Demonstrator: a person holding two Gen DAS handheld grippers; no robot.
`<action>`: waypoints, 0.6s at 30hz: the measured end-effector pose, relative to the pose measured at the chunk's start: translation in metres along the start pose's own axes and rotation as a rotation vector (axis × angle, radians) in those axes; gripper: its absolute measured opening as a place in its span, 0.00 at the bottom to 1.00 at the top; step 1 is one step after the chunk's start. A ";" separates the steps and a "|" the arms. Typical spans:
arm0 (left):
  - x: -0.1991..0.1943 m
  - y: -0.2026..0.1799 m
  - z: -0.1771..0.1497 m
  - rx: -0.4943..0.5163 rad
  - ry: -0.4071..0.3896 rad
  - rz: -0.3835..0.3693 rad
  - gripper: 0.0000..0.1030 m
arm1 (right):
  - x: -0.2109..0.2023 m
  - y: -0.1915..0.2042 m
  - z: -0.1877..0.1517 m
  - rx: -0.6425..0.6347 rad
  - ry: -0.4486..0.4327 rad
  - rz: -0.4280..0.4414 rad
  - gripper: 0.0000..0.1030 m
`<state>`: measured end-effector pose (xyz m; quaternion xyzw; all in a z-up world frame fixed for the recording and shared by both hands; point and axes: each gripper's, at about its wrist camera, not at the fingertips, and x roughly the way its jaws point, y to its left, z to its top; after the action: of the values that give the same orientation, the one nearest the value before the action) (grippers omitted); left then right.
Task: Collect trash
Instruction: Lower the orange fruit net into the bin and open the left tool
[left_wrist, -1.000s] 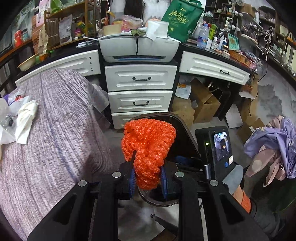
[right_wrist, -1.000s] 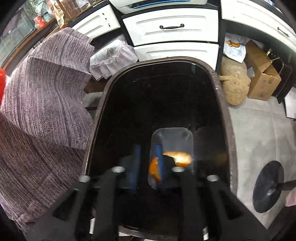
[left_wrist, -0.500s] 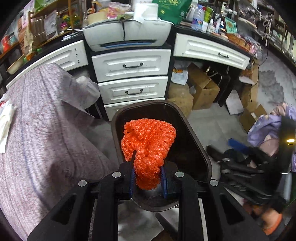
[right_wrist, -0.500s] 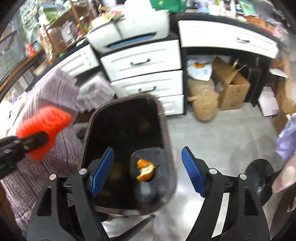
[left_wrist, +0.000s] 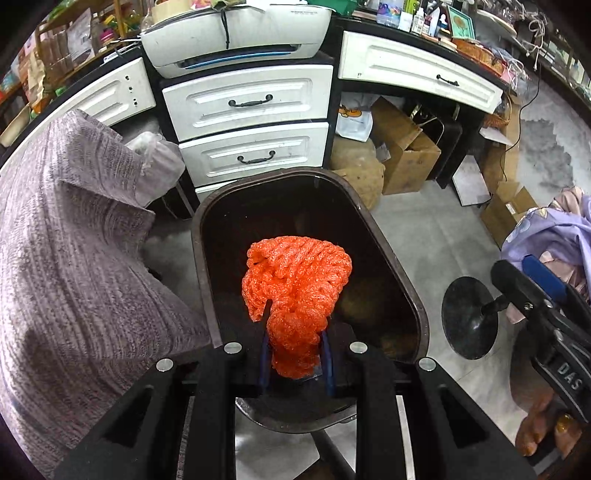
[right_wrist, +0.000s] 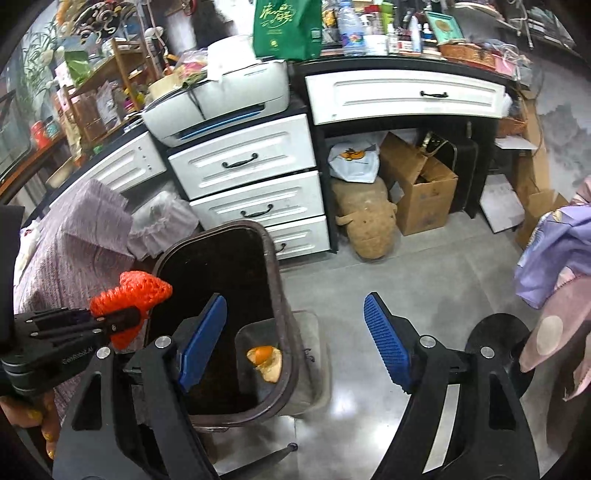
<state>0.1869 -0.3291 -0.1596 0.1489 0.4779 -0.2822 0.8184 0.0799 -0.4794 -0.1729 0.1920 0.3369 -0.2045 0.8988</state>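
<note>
A dark brown trash bin (left_wrist: 391, 266) stands open on the grey floor, white drawers (left_wrist: 247, 99) behind it at twelve o'clock. Over its mouth, the left gripper (left_wrist: 295, 356) is clamped on a crumpled orange mesh net (left_wrist: 295, 284). The right gripper (right_wrist: 295, 339), jaws wide apart and holding nothing, hangs at the bin's three o'clock side. Orange peel (right_wrist: 266, 360) lies inside the bin.

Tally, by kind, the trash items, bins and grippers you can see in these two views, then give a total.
Orange foam-net trash held in the left gripper: 1
Orange peel pieces inside the bin: 1
Dark brown oval plastic trash bins: 1
Two-finger grippers, the right gripper included: 2
Total: 5
</note>
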 end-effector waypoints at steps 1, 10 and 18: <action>0.001 -0.001 0.001 0.004 0.003 -0.002 0.22 | 0.000 0.000 -0.001 0.000 0.003 0.001 0.75; 0.004 -0.005 0.000 0.014 0.001 -0.019 0.64 | -0.003 -0.001 -0.002 0.014 -0.007 -0.011 0.81; -0.022 -0.003 -0.004 -0.004 -0.059 -0.031 0.81 | -0.009 0.001 0.000 0.013 -0.025 -0.022 0.87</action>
<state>0.1740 -0.3223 -0.1428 0.1313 0.4565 -0.2980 0.8280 0.0741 -0.4769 -0.1664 0.1914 0.3262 -0.2191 0.8994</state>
